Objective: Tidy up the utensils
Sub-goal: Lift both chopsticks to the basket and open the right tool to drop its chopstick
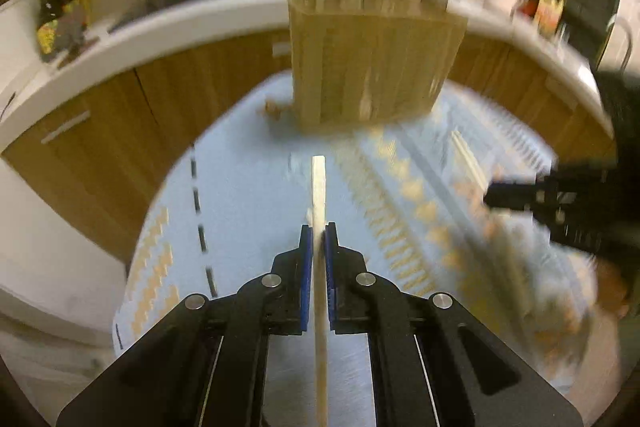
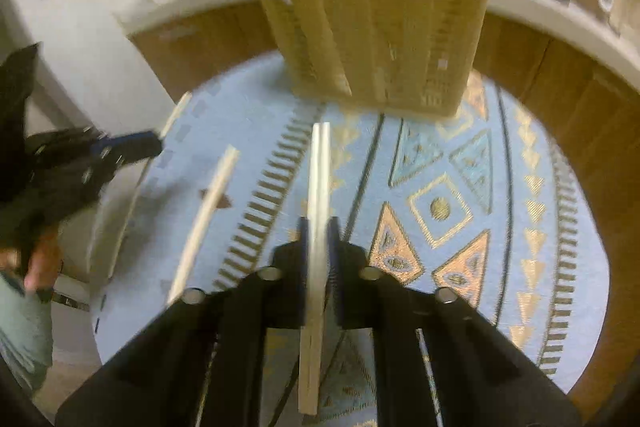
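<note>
both grippers mid-carry, each clamped on a pale flat wooden stick, likely chopstick-type utensils. left gripper (image 1: 319,231) fingers are narrow, pinched on a wooden stick (image 1: 319,187) that runs between the pads and juts forward. right gripper (image 2: 318,225) is the same, fingers tight on what looks like two sticks side by side (image 2: 320,171), though blur makes the count unsure. both point down over the blue patterned cloth (image 2: 460,167) covering the tabletop, with the sticks apparently lifted off it. a slatted wooden organizer tray (image 1: 372,67) sits at the far side of the cloth; contents too blurred to tell. one more loose stick (image 2: 208,203) lies on the cloth, left of the right gripper.

progress guess: early to middle, with held sticks not yet in the tray and at least one still to collect.

room: open cloth between the grippers and the tray, nothing in the path. the grippers are near each other side by side, so watch crossing. the cloth edge drops off on the left, with kitchen cabinets (image 1: 120,115) beyond.
</note>
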A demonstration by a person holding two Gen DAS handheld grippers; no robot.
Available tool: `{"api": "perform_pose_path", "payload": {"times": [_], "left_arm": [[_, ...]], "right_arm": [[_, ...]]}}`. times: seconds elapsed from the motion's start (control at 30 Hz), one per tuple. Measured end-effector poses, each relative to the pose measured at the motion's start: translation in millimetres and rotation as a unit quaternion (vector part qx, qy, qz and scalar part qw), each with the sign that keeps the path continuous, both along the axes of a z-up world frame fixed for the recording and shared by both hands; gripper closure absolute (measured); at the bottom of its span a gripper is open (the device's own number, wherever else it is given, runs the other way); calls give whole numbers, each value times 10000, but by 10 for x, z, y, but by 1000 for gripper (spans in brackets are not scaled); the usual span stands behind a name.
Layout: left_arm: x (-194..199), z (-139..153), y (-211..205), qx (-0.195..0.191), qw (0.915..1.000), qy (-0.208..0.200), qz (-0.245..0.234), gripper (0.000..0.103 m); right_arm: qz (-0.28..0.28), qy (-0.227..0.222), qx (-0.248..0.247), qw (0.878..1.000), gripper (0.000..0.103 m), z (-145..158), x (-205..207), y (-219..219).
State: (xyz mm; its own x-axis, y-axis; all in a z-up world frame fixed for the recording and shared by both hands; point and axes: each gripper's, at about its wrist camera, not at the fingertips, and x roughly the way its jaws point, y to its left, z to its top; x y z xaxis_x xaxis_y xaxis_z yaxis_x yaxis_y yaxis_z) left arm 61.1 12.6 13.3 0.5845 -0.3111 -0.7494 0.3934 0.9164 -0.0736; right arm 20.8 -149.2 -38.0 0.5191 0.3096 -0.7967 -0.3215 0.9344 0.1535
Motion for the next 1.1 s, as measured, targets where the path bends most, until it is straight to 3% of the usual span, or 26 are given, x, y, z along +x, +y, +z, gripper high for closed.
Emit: {"api": "perform_pose_path", "payload": {"times": [0.13,0.2,0.37,0.53,0.73,0.8,0.87,0.93,1.1], "left_arm": [[-118,228,5,-530,9978,-401,-9,99],[-150,295,-16,-720,9961,-503,3,99],[-190,352,-38,-795,9955,-516,13,99],[-185,303,36,-809,9958,-436,45,99],[-179,269,217,-911,9949,-424,124,99],[-168,263,249,-969,9944,-410,133,99],[-145,248,267,-1007,9940,-394,145,99],[-136,234,272,-1043,9937,-373,152,99],[-139,235,256,-1051,9936,-388,122,99]], "right_arm": [[44,-657,217,9976,99,169,-394,-116],[43,-710,174,9973,99,187,-473,-149],[88,151,162,9997,94,-13,-255,-102],[171,894,-95,9958,65,-277,85,87],[113,1303,-437,9904,65,-439,324,246],[147,1406,-766,9870,70,-501,382,374],[220,1290,-1093,9854,77,-514,393,517],[268,1170,-1397,9829,91,-528,399,635],[389,984,-1210,9870,93,-501,349,670]]}}
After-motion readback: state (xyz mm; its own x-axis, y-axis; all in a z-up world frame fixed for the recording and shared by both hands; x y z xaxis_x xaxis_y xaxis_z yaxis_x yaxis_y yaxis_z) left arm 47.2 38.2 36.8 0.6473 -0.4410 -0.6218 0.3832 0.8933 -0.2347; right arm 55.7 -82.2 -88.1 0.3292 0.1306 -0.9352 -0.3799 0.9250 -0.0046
